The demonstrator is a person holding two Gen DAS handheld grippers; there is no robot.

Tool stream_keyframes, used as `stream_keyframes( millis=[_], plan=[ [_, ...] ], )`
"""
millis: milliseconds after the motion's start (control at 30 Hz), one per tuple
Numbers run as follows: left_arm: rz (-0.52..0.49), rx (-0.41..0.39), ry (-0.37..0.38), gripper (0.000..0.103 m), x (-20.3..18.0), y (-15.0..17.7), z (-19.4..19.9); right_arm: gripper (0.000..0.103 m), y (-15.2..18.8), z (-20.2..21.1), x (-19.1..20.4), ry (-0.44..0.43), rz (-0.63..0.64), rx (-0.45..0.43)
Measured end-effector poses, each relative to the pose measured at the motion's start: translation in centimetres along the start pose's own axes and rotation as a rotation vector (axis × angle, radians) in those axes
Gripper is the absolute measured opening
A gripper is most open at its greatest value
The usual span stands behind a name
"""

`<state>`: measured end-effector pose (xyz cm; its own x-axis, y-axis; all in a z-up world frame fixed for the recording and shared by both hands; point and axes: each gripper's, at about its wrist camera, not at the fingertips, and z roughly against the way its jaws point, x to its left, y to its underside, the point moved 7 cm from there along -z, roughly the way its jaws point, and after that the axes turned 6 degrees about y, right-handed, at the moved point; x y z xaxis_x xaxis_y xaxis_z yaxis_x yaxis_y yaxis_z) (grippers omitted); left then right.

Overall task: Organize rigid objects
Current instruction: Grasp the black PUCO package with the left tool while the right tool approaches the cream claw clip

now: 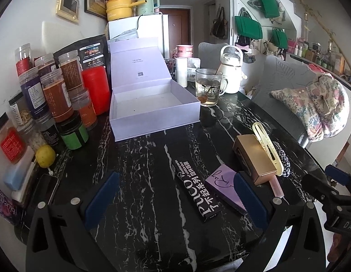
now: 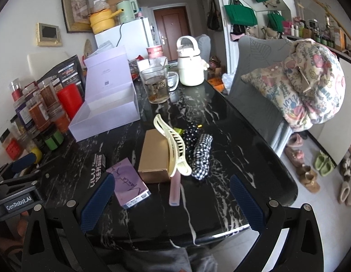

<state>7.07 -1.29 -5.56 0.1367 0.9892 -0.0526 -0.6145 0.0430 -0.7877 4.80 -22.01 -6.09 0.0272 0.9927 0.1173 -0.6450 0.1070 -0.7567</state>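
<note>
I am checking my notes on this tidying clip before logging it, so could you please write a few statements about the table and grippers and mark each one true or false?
1. The lavender gift box stands open and empty. True.
2. The left gripper is shut on the black PUCO box. False: its jaws are wide apart and that box lies flat on the marble table.
3. The cream hair claw clip rests on the gold box. True.
4. The glass mug lies on its side. False: it stands upright with a spoon in it.
5. The right gripper is open and holds nothing. True.
</note>
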Motion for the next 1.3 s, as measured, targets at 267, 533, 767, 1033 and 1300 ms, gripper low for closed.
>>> stream_keyframes(
  millis=[267, 533, 767, 1033, 1300],
  plan=[
    [0.019, 0.116, 0.032, 0.103, 0.9, 1.2, -2.7, 0.103, 0.0, -1.1, 0.1, -0.027, 0.002, 0.024],
    [0.014, 0.175, 0.060, 0.103, 0.6, 1.5, -5.8, 0.103, -0.3, -3.3, 0.3, -0.010, 0.028, 0.040],
    [0.000, 0.238, 0.068, 0.093, 0.3, 2.4, -8.2, 0.103, -0.5, -5.2, 0.1, -0.004, 0.043, 0.068],
    [-0.019, 0.274, 0.092, 0.066, 0.2, 3.5, -10.0, 0.103, -0.5, -6.8, 0.2, 0.002, 0.047, 0.099],
    [-0.098, 0.231, 0.082, 0.037, 1.3, 3.6, -9.2, 0.103, -0.6, -7.1, -0.4, 0.027, 0.032, 0.103]
  ],
)
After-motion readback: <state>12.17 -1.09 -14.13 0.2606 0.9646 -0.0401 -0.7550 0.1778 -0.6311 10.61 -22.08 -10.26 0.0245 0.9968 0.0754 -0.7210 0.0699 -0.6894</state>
